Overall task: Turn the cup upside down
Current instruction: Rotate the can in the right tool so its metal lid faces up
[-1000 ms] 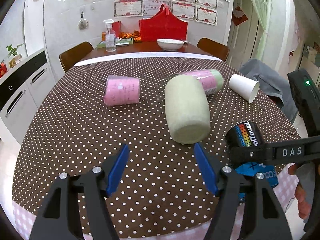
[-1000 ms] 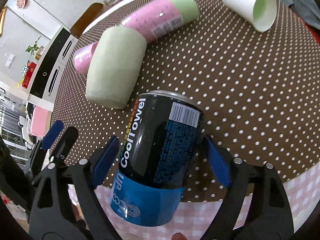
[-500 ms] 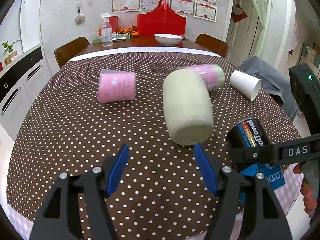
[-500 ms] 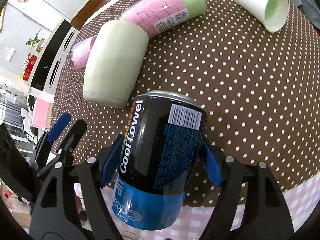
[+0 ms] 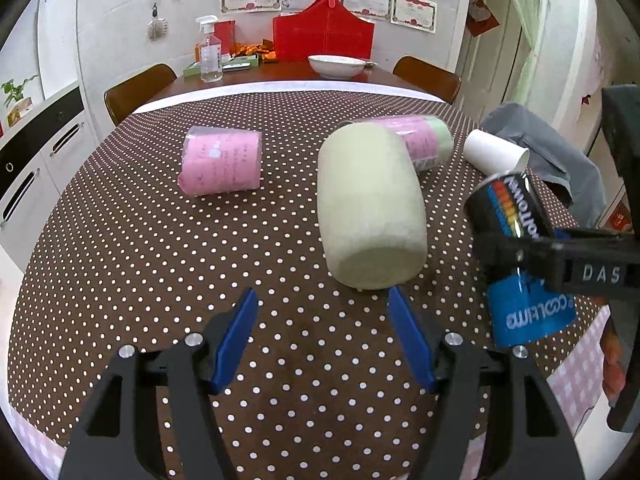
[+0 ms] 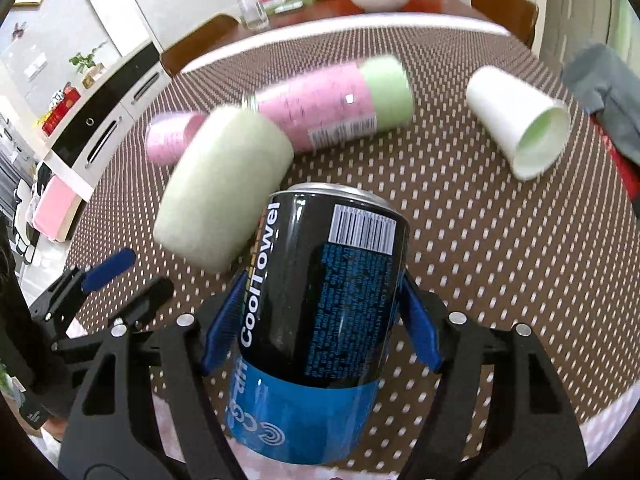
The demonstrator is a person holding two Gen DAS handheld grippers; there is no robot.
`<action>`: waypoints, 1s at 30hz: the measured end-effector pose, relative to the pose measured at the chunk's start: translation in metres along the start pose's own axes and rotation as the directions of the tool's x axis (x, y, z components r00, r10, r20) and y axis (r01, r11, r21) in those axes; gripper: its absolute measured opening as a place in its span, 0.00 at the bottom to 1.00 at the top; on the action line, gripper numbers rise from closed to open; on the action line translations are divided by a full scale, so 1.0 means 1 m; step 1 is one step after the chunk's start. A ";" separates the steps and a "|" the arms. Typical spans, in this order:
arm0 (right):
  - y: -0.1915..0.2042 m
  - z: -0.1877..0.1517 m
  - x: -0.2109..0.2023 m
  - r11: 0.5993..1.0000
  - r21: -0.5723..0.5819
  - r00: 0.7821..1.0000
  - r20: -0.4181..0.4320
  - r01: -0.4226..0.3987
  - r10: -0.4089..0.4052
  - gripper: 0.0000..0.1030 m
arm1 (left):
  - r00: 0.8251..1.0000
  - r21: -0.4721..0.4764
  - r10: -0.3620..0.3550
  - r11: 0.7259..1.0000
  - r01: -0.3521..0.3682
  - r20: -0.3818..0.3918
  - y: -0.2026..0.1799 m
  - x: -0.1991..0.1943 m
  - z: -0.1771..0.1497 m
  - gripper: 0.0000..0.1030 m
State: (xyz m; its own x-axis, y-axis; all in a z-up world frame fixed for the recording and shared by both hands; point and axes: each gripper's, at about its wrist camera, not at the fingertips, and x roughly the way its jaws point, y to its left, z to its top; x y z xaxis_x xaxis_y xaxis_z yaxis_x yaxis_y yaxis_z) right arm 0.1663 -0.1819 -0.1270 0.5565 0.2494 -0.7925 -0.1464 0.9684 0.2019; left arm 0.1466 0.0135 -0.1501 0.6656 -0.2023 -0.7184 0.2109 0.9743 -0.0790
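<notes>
My right gripper [image 6: 320,320] is shut on a black and blue CoolTowel can [image 6: 320,308] and holds it tilted above the table's near right edge; the can also shows in the left wrist view [image 5: 516,248]. My left gripper [image 5: 324,340] is open and empty, just short of a pale green cup [image 5: 370,208] lying on its side on the dotted tablecloth. The pale green cup also shows in the right wrist view [image 6: 224,184]. A white paper cup [image 6: 516,116] lies on its side at the right.
A pink and green canister [image 6: 336,108] lies behind the green cup. A pink cup [image 5: 220,164] lies on its side at the left. Chairs, a bowl [image 5: 336,66] and a spray bottle [image 5: 210,54] are at the far table. A grey cloth [image 5: 552,156] hangs at the right.
My right gripper closed on the can, lifted it and tilted it more upright. The left gripper moved slightly closer to the green cup.
</notes>
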 end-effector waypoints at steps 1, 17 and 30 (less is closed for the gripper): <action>0.000 0.001 -0.003 1.000 -0.018 0.999 0.027 0.019 -0.018 0.69 | 1.000 -0.006 0.000 1.000 0.000 0.000 0.000 0.000 0.001 0.65; 0.007 -0.006 -0.018 0.980 -0.138 0.970 0.215 0.145 -0.113 0.66 | 1.000 -0.034 0.009 0.999 -0.009 -0.008 -0.004 0.006 0.007 0.65; 0.010 -0.021 -0.032 0.967 -0.151 0.945 0.290 0.203 -0.153 0.66 | 0.999 -0.029 0.030 0.999 -0.030 0.012 -0.014 -0.005 0.003 0.65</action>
State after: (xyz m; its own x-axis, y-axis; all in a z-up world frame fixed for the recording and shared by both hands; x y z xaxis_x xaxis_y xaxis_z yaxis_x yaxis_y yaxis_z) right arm 0.1294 -0.1800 -0.1118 0.7856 0.0883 -0.6124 -0.1523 0.9869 -0.0530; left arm 0.1424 0.0008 -0.1438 0.6804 -0.1740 -0.7118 0.1703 0.9824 -0.0773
